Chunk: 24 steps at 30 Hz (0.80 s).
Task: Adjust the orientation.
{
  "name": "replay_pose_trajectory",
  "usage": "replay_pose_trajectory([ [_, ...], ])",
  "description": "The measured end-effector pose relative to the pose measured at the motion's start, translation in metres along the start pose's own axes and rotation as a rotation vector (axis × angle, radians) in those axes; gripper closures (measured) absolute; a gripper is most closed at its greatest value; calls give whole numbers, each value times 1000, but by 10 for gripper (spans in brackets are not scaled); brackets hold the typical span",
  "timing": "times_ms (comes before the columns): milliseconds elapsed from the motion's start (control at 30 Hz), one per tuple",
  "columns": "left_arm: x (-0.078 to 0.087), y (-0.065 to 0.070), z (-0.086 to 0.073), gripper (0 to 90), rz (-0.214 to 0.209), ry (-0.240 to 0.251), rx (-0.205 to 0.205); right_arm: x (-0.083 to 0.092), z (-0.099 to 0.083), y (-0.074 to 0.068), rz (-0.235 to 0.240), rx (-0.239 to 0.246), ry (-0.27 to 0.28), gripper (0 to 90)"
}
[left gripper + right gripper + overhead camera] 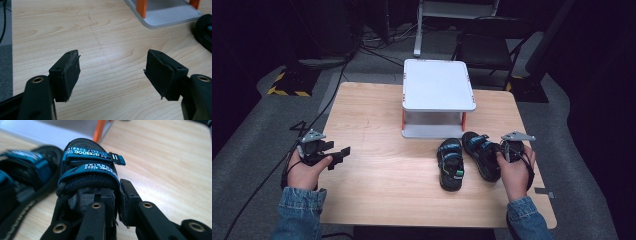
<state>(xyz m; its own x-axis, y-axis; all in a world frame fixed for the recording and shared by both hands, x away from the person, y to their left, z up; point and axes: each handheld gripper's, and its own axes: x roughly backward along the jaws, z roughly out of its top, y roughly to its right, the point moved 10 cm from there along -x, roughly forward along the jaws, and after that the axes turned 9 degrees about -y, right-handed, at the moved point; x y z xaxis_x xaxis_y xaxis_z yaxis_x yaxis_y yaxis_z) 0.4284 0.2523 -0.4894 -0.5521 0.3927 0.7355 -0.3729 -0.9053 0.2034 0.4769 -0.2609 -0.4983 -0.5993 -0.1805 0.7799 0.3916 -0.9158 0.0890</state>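
Now the right gripper (116, 202) clamps the right-hand sandal's (90, 172) heel wall — left gripper (112, 72) gapes, holding nothing.

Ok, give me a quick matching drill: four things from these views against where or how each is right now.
1. left gripper
2. right gripper
3. left sandal
4. white shelf

a. stands at the table's far middle
b. shut on the right sandal's heel edge
c. open over bare wood
d. lies free beside its pair

Pairs: 1-c, 2-b, 3-d, 4-a

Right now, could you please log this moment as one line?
right claw: shut on sandal heel | left claw: open, idle | other sandal: on table
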Motion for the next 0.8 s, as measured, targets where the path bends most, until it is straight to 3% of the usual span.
replay_pose_trajectory([
  [200,-2,1,2,283,-1,-1,-10,-11,-6,0,28,-6,-15,751],
  [233,-3,2,3,283,-4,-1,-4,-10,-6,-1,46,-3,-19,707],
  [267,-4,2,4,283,-5,-2,-18,-8,-7,-1,66,4,-32,565],
  [300,-5,4,5,283,-8,-4,-20,-8,-7,-1,66,4,-32,565],
  [333,-8,5,6,282,-12,-9,-21,-2,-8,0,82,9,-43,464],
  [367,-8,5,6,282,-12,-9,-21,0,-9,-1,83,11,-48,443],
  [500,-14,9,11,282,-22,-14,-32,19,-8,-2,89,21,-39,418],
  [533,-17,11,14,282,-25,-10,-36,32,-6,-7,98,53,-29,445],
  [567,-17,11,14,282,-25,-10,-36,32,-6,-7,98,53,-29,445],
  [600,-18,13,15,282,-28,-11,-35,35,-6,-11,115,71,-31,451],
  [633,-20,15,17,282,-29,-14,-46,39,-8,-23,170,124,-58,470],
  [700,-22,17,18,281,-34,-19,-43,38,-11,-35,211,165,-66,502],
  [800,-27,20,18,281,-40,-27,-50,30,-14,-42,225,158,-97,554],
])
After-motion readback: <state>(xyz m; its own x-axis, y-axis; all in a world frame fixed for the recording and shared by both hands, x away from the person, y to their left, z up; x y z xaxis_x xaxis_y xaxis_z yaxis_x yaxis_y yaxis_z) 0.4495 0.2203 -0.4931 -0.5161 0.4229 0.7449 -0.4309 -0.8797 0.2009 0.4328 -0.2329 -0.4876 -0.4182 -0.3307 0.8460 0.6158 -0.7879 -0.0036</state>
